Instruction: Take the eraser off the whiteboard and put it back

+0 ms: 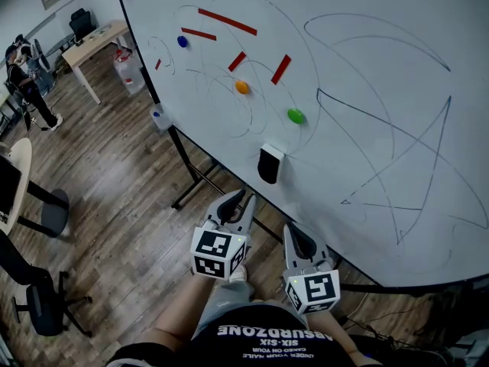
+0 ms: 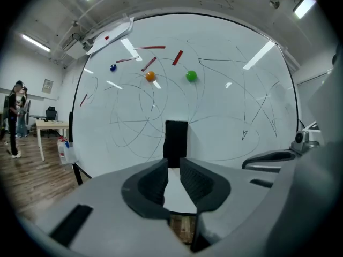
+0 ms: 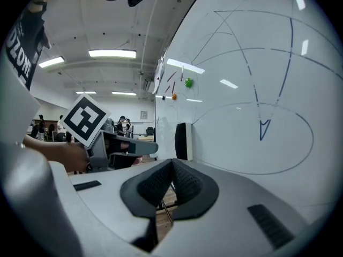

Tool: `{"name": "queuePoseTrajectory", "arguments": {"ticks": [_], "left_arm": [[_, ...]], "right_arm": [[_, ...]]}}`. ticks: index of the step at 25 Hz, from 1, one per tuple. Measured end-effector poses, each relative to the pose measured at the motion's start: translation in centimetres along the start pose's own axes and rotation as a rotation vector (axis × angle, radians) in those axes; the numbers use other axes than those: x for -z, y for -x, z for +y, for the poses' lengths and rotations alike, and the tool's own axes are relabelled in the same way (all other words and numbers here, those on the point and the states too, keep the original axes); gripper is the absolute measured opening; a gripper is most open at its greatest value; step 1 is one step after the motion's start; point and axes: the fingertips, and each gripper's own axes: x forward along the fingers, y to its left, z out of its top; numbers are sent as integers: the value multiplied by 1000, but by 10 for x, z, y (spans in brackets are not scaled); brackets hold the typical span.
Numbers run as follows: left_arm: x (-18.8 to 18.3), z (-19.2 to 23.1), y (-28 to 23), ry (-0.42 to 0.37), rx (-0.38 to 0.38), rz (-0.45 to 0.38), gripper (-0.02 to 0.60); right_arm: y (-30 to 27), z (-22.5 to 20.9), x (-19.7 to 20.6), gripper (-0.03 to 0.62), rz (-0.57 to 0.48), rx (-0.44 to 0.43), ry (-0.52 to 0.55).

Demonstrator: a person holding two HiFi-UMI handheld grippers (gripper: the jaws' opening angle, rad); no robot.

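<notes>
A black eraser (image 1: 270, 164) with a white back clings to the lower part of the whiteboard (image 1: 382, 90). My left gripper (image 1: 239, 201) hangs just below and in front of it, apart from it. In the left gripper view the eraser (image 2: 175, 142) stands straight ahead beyond the tips of the left gripper (image 2: 173, 165), whose jaws leave a narrow gap with nothing in it. My right gripper (image 1: 296, 235) is lower and to the right, close to the board. Its jaws (image 3: 172, 162) meet at the tips, and the eraser (image 3: 182, 141) shows edge-on ahead.
Orange (image 1: 242, 87), green (image 1: 296, 115) and blue (image 1: 182, 41) magnets and red strips (image 1: 227, 21) stick to the scribbled board. Its black stand leg (image 1: 191, 174) crosses the wooden floor. A desk (image 1: 95, 44), a person (image 1: 30, 82) and a chair (image 1: 42, 304) are off to the left.
</notes>
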Motion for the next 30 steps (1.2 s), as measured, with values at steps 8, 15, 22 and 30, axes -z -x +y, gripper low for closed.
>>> {"name": "queuePoseTrajectory", "arguments": {"ticks": [8,15,22,30], "left_arm": [[10,-4,15,19,3,-1,8],[20,-9,21,18,17,11,8],[20,-12,24,13,20,7,8],[19,-16,27,14,20,0,8]], "right_arm": [[1,3,-4,-2,-18,-17,6],[2,5,-5,-2,-21,-23,12],[4,8,-7,-2,-20,-29,24],[7,9,-6,-1,-18,-31,29]]}}
